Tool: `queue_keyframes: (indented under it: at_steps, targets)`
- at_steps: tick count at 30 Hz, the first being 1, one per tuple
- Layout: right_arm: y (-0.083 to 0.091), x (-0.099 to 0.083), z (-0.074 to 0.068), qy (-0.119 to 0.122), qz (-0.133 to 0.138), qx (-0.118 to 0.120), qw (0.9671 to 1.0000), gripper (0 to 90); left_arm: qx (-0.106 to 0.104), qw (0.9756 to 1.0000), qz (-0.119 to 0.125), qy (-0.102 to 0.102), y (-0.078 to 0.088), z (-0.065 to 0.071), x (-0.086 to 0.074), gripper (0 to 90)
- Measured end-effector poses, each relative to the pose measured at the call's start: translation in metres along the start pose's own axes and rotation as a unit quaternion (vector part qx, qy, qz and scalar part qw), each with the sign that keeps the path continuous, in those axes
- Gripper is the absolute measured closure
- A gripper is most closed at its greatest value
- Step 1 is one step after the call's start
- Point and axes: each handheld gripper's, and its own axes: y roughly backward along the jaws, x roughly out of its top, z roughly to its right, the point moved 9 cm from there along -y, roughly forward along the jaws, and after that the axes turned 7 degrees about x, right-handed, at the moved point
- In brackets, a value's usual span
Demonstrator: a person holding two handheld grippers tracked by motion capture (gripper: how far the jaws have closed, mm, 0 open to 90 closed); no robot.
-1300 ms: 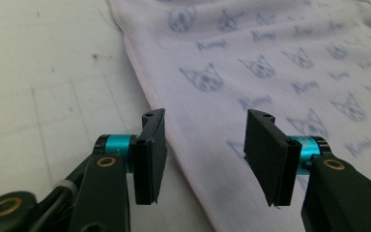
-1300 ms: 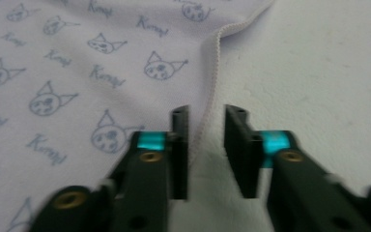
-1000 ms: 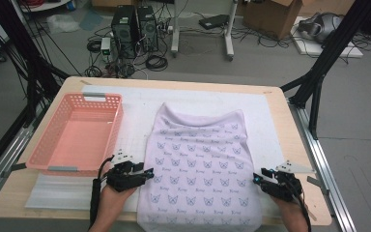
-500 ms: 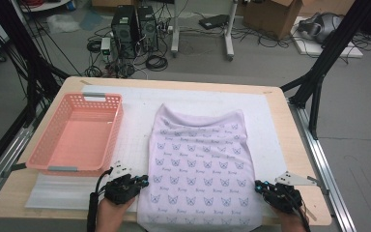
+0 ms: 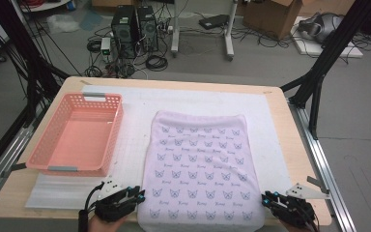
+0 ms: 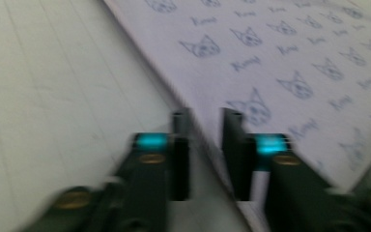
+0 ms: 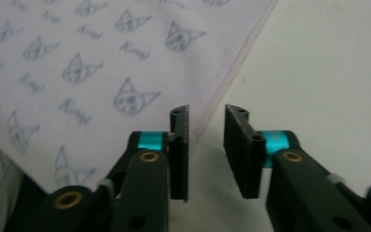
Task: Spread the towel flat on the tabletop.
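Note:
A pale lilac cloth printed with small cat faces lies flat on the white mat. My left gripper sits at the cloth's near left corner. In the left gripper view the cloth has its edge running into the gap of my left gripper; the jaws have just been opening and do not press on it. My right gripper sits at the near right corner. In the right gripper view the hem of the cloth passes under the gap of my right gripper, whose jaws have also just been opening and stand apart.
An empty pink plastic basket stands on the left of the white mat. The wooden table ends just behind my hands. Black frame legs, cables and computer cases stand on the floor beyond the far edge.
Both grippers have drawn back toward the near table edge along the cloth's two sides. The cloth lies as before.

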Motion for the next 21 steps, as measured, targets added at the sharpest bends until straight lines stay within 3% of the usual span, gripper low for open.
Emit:
queue_keyframes:
  at_steps: [2,5,6,7,8,9,10,12,15,19,21]
  targets:
    - [-0.004,0.007,0.003,-0.005,0.012,-0.009,0.9999,62.7,-0.007,0.9999,0.006,0.007,-0.005,-0.001,0.007,56.4]
    - [-0.016,0.013,0.005,-0.004,0.008,-0.022,0.9997,61.4,-0.027,0.9995,-0.01,0.012,-0.015,0.004,0.008,56.8]
    - [-0.02,0.015,0.006,-0.005,0.006,-0.024,0.9997,62.8,-0.024,0.9997,-0.007,0.001,-0.017,0.006,0.008,57.4]
    - [-0.024,0.016,0.006,-0.006,0.003,-0.027,0.9996,65.2,-0.016,0.9998,-0.006,-0.009,-0.018,0.008,0.007,60.0]
    - [-0.025,0.016,0.006,-0.002,0.001,-0.036,0.9993,75.1,-0.008,0.9998,-0.007,-0.019,-0.018,0.008,0.007,67.3]
    - [-0.025,0.016,0.006,0.0,0.0,-0.03,0.9996,85.8,0.005,0.9994,-0.007,-0.034,-0.018,0.008,0.005,79.5]
    - [-0.026,0.016,0.003,-0.004,0.0,-0.017,0.9998,87.5,0.003,0.9994,-0.01,-0.031,-0.017,0.008,0.005,86.2]
    - [-0.022,0.014,0.002,0.003,-0.006,-0.02,0.9998,88.7,0.01,0.9991,-0.021,-0.034,-0.01,0.007,0.003,87.5]
    - [-0.012,0.006,-0.001,0.005,-0.011,-0.006,0.9999,88.8,-0.003,0.9993,-0.029,-0.024,0.004,0.008,-0.007,87.6]
    - [0.0,-0.006,-0.009,0.007,-0.019,0.016,0.9997,86.2,-0.02,0.999,-0.018,-0.035,0.016,0.014,-0.016,84.0]
    - [0.001,-0.004,-0.007,0.003,-0.01,0.005,0.9999,73.1,-0.02,0.9994,-0.008,-0.027,0.012,0.013,-0.009,61.6]
